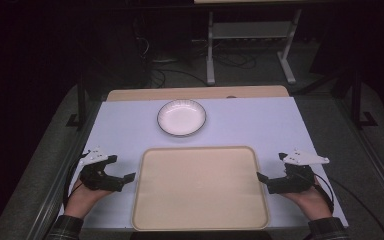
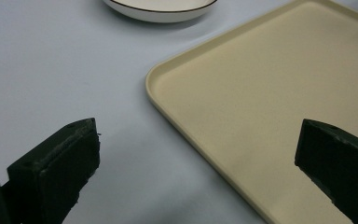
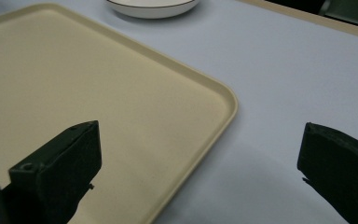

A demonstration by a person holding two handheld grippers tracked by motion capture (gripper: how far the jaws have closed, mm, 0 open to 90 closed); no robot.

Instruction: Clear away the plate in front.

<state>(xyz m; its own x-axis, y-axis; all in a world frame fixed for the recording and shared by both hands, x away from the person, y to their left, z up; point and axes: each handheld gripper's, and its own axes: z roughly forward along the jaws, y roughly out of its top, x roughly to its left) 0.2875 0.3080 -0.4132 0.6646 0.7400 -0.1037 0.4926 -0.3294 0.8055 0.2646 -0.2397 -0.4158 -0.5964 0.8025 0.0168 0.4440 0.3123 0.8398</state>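
**Both grippers parked wide open at the tray's sides**

Jaws spread wide on both sides, nothing between them. Left gripper (image 1: 122, 176) just off the left edge of the tray (image 1: 200, 187), angled in at its far corner; right gripper (image 1: 265, 176) mirrored at the right edge. Looks like a lineup for grabbing the rim from both sides, or just a ready pose before going for the plate (image 1: 181, 117). Hard to call which.

Tray empty and flat on the table (image 1: 260, 122), near side close to the table's front edge. Plate empty too, sitting just beyond the tray's far edge, not touching it. Raised lip all round the tray, rounded corners, so decent grip spots. Plenty of bare table left, right and behind for swinging in.
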